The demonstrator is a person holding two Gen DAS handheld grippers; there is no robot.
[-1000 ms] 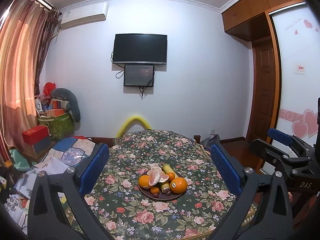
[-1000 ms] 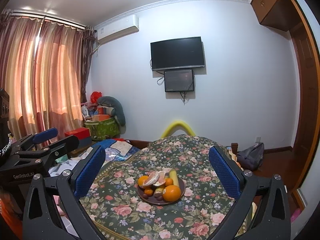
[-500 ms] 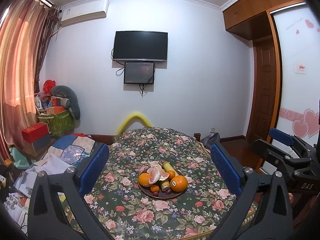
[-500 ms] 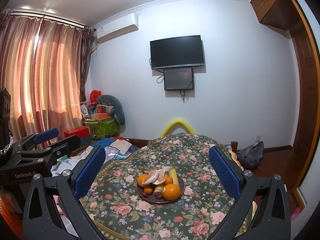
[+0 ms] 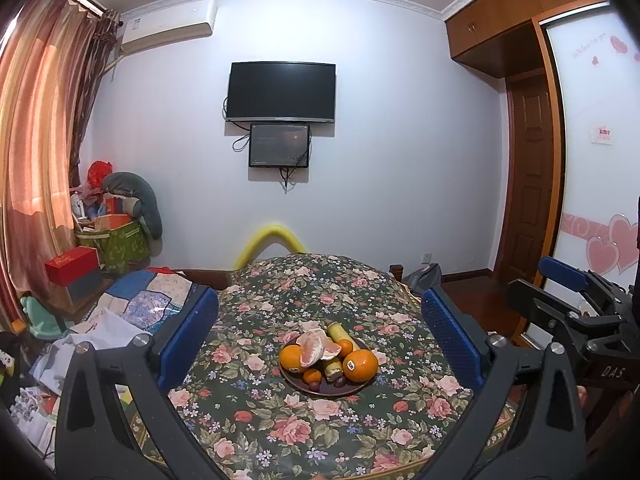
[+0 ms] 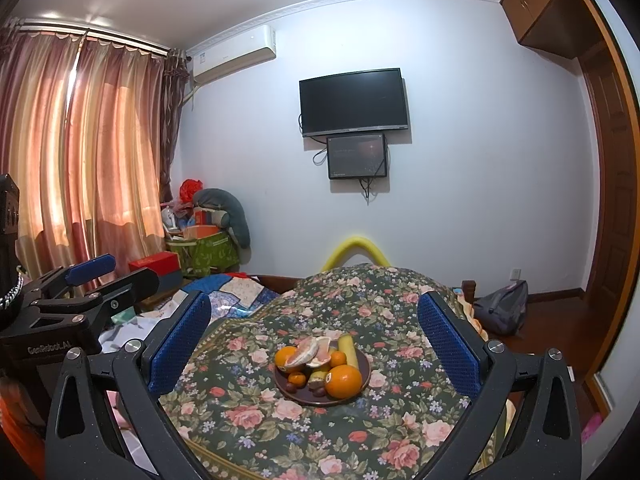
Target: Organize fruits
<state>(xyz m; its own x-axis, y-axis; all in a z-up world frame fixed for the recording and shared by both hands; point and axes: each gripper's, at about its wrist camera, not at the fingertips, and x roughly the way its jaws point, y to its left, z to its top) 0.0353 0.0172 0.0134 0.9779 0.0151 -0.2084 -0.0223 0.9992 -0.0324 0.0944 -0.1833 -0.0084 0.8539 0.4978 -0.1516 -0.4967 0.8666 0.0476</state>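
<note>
A dark brown plate [image 5: 346,390] sits on a round table with a floral cloth [image 5: 280,420]. It holds a large orange [image 5: 360,365], a second orange [image 5: 291,358], a peeled pomelo piece [image 5: 314,346], a banana [image 5: 338,332] and small fruits. The plate also shows in the right wrist view [image 6: 362,362]. My left gripper [image 5: 318,336] is open and empty, held above and in front of the plate. My right gripper [image 6: 314,336] is open and empty at a similar distance. The right gripper shows at the right edge of the left wrist view [image 5: 576,308].
A bed with patchwork bedding [image 5: 148,296] lies left of the table. Boxes and a green bag [image 5: 116,240] stand by the curtain. A yellow chair back [image 5: 272,236] rises behind the table. A backpack [image 6: 502,306] lies on the floor at the right.
Both views have shifted slightly, with the plate a little lower and nearer in frame. Both grippers stay open and empty.
</note>
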